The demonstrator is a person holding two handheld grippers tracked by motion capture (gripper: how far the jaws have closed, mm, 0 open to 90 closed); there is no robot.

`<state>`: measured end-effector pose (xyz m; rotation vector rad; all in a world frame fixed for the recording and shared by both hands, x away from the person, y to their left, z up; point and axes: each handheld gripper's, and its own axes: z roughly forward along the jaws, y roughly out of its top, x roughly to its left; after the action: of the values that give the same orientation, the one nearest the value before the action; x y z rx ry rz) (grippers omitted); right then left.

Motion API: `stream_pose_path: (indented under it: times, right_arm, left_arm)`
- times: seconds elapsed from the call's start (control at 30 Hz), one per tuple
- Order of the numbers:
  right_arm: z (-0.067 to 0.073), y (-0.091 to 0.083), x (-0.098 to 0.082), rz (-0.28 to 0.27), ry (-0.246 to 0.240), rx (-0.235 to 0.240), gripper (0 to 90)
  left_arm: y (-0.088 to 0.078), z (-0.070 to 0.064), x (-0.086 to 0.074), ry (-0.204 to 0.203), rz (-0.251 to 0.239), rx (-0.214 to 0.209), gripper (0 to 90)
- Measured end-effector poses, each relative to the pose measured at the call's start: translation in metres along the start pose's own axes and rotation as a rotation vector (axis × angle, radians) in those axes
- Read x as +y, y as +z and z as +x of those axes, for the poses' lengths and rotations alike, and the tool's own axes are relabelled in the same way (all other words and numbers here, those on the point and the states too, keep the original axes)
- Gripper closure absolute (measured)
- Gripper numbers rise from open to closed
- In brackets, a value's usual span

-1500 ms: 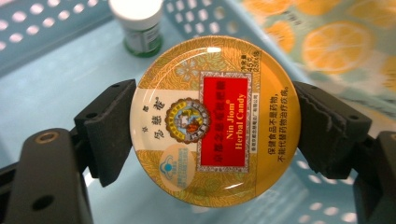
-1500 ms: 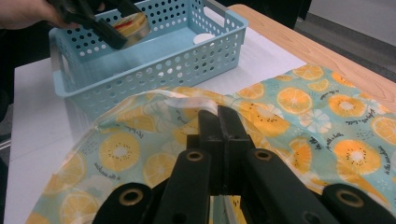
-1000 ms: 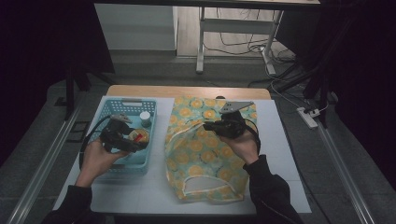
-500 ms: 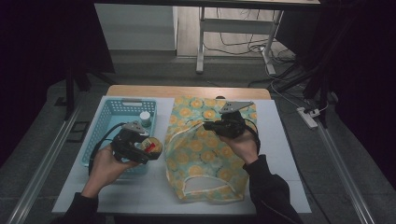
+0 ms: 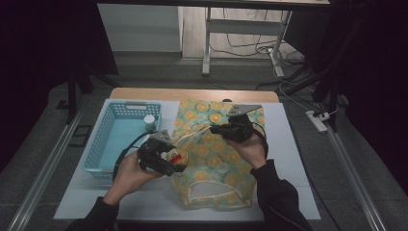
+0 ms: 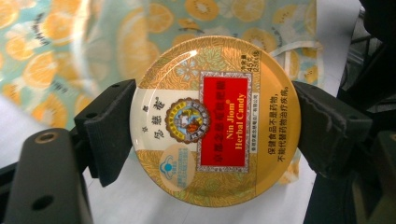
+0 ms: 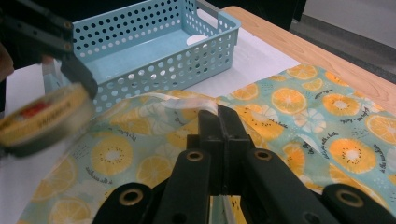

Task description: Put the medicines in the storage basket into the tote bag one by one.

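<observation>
White surface [image 5: 288, 144] is covered by a soft bag [image 5: 211, 159]; its limp ribbon [image 7: 187, 103] is pinched by clenched right tongs [image 7: 218, 116]. Above it, a stiff, slippery tin [image 6: 212, 121] is gripped at the rim by left tongs [image 6: 210, 128].

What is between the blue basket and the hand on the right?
In the high view, the candy tin in the left gripper and the fruit-print cloth bag lie between the blue basket and the right gripper, shut on the bag's strap.
</observation>
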<state>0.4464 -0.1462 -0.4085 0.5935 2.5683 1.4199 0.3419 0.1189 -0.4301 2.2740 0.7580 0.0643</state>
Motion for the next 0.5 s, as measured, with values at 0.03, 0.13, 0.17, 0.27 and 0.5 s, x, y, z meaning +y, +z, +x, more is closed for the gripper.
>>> stream_pose_path:
  times: [0.03,0.13,0.17,0.27,0.5]
  right_arm:
    - [0.000,0.000,0.000,-0.001,0.000,0.000,90.0]
    - [0.000,0.000,0.000,-0.002,-0.001,0.000,90.0]
    - [0.000,0.001,0.000,-0.003,-0.003,0.000,90.0]
    - [0.001,0.000,0.000,-0.002,-0.003,0.000,90.0]
    - [0.000,-0.001,0.001,-0.009,-0.004,-0.003,90.0]
  left_arm:
    - [0.003,-0.002,0.002,0.005,0.001,-0.006,20.7]
    - [0.013,-0.005,0.008,0.020,0.009,-0.017,20.7]
    - [0.017,-0.006,0.010,0.024,0.010,-0.021,20.7]
    - [0.027,-0.008,0.015,0.027,0.014,-0.030,20.7]
    - [0.054,-0.010,0.026,0.044,0.031,-0.036,20.7]
